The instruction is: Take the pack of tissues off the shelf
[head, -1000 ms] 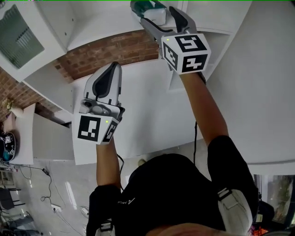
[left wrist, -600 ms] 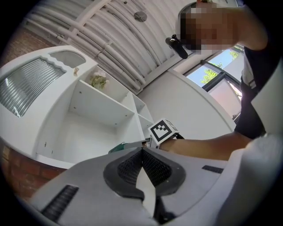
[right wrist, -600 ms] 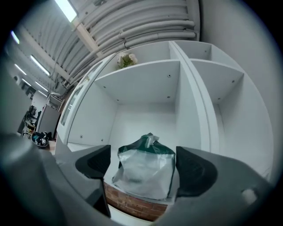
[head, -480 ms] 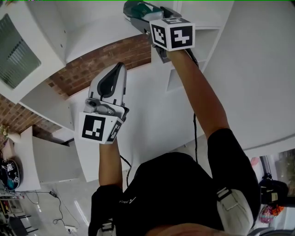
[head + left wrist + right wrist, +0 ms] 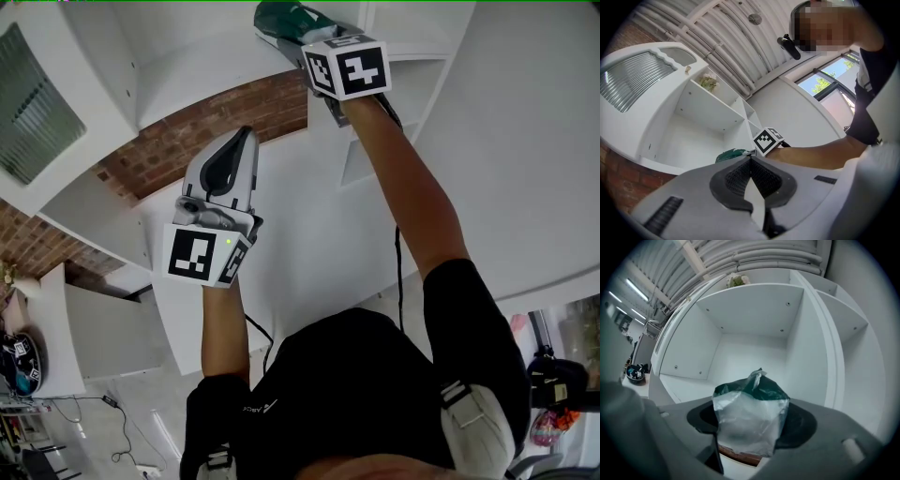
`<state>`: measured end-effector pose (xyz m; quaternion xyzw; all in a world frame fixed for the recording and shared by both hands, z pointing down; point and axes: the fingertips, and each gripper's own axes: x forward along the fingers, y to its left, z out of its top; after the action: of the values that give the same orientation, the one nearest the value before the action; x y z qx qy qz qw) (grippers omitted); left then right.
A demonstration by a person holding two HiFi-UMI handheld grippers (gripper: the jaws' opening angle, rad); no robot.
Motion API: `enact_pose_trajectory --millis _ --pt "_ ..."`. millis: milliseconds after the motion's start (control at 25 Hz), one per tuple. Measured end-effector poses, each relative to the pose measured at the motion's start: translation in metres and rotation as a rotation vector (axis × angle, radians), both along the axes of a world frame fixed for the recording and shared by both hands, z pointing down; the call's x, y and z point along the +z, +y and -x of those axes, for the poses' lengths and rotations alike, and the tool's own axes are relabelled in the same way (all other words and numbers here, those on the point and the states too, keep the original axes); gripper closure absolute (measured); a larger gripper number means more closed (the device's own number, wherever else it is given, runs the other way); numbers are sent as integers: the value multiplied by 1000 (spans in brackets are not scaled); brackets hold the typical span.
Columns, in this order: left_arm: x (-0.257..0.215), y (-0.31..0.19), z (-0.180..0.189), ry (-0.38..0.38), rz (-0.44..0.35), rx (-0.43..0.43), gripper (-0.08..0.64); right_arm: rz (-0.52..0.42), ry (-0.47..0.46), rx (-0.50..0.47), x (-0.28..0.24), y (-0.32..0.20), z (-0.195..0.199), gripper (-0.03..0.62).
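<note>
The pack of tissues (image 5: 750, 404), clear wrap with a dark green top, sits at the front edge of a white shelf compartment (image 5: 689, 385). My right gripper (image 5: 751, 437) reaches level into that compartment; its jaws have just been closing, and the pack fills the gap between the pads, which press its sides. In the head view the pack (image 5: 281, 17) shows at the top, beyond the right gripper (image 5: 286, 36). My left gripper (image 5: 239, 139) is held lower and to the left, away from the shelf, shut and empty. From the left gripper view (image 5: 751, 159) the pack (image 5: 731, 154) peeks over its jaws.
An upright white partition (image 5: 813, 348) stands close on the pack's right, with narrower compartments beyond it. A plant (image 5: 736, 281) sits on top of the unit. A brick wall (image 5: 206, 117) shows below the shelf, and a ribbed cabinet door (image 5: 33, 103) is at the left.
The right gripper has pushed further into the shelf compartment and closed around the pack. The left gripper has drifted slightly and tilted.
</note>
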<state>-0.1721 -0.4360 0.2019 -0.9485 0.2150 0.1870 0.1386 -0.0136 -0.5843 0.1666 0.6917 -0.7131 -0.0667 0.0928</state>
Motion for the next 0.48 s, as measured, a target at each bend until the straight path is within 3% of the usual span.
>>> enact_pose_trajectory --millis 200,480 --pt "0 0 -2 1 0 -11 561 -50 32 -20 -7 4 2 310" --pt "-8 2 -6 5 -7 -54 561 -221 58 -103 -27 49 10 314"
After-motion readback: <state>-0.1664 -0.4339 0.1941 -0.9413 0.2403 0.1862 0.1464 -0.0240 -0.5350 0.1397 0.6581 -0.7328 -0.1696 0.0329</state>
